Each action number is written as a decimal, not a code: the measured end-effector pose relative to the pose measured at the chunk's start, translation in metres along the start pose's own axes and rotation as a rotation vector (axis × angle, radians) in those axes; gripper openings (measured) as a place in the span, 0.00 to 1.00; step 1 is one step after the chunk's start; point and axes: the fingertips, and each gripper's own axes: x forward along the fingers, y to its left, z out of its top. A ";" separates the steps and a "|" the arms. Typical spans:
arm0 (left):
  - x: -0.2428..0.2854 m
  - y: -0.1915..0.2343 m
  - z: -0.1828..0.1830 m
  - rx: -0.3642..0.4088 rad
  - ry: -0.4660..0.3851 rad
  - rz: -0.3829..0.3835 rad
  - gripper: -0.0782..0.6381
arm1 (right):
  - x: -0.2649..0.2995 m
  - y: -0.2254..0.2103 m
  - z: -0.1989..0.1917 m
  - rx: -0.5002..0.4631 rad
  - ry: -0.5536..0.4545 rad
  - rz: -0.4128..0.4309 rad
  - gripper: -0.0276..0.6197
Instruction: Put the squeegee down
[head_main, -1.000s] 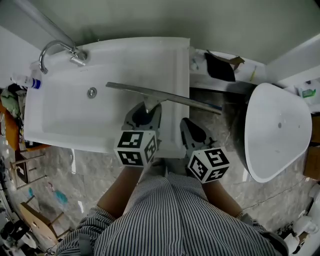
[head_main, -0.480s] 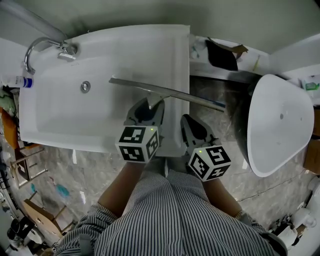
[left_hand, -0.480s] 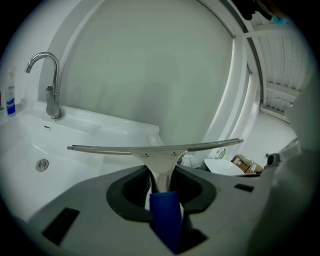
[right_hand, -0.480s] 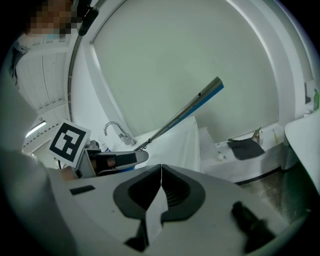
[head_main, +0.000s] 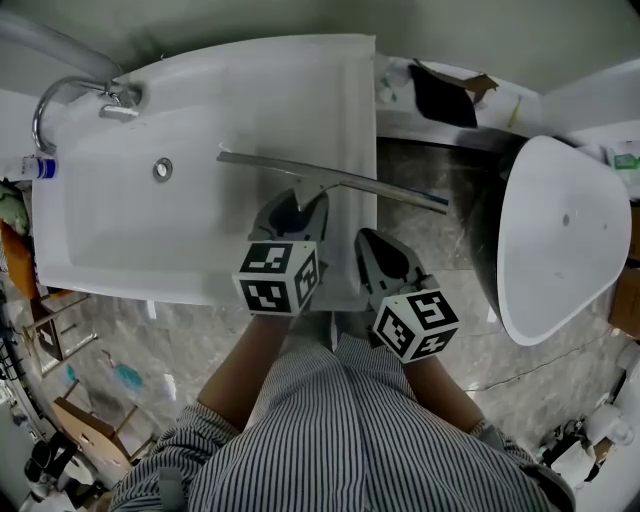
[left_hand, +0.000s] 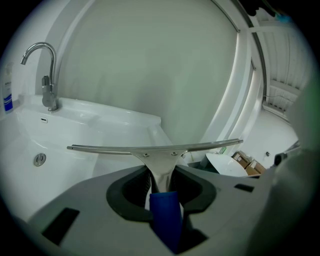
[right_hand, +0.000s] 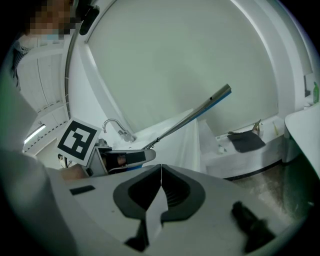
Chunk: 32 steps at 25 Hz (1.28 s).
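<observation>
The squeegee (head_main: 335, 180) has a long metal blade and a blue handle. It hangs over the right part of the white sink (head_main: 120, 240), with the blade reaching past the sink's right rim. My left gripper (head_main: 297, 208) is shut on its handle just below the blade. In the left gripper view the blue handle (left_hand: 165, 215) sits between the jaws and the blade (left_hand: 155, 147) lies across in front. My right gripper (head_main: 372, 245) is beside it at the sink's front right corner, shut with nothing in it (right_hand: 161, 172). The blade (right_hand: 195, 114) shows slanting in the right gripper view.
A chrome faucet (head_main: 70, 95) and a drain (head_main: 162, 170) are at the sink's far left, with a small bottle (head_main: 40, 165) beside them. A big white oval basin (head_main: 560, 240) stands on the floor at the right. A black sheet (head_main: 445, 100) lies on the ledge behind.
Both grippers have sunk a little toward the sink, the left one still holding the squeegee. The right gripper stays shut and empty.
</observation>
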 end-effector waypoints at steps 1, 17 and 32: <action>0.002 0.000 -0.001 0.001 0.005 0.001 0.29 | 0.000 -0.001 -0.001 0.001 0.002 0.001 0.07; 0.019 -0.001 -0.019 0.002 0.077 0.001 0.29 | 0.001 -0.025 -0.001 0.030 0.003 -0.034 0.07; 0.034 -0.001 -0.029 0.053 0.129 0.042 0.29 | 0.000 -0.034 -0.001 0.042 -0.005 -0.025 0.07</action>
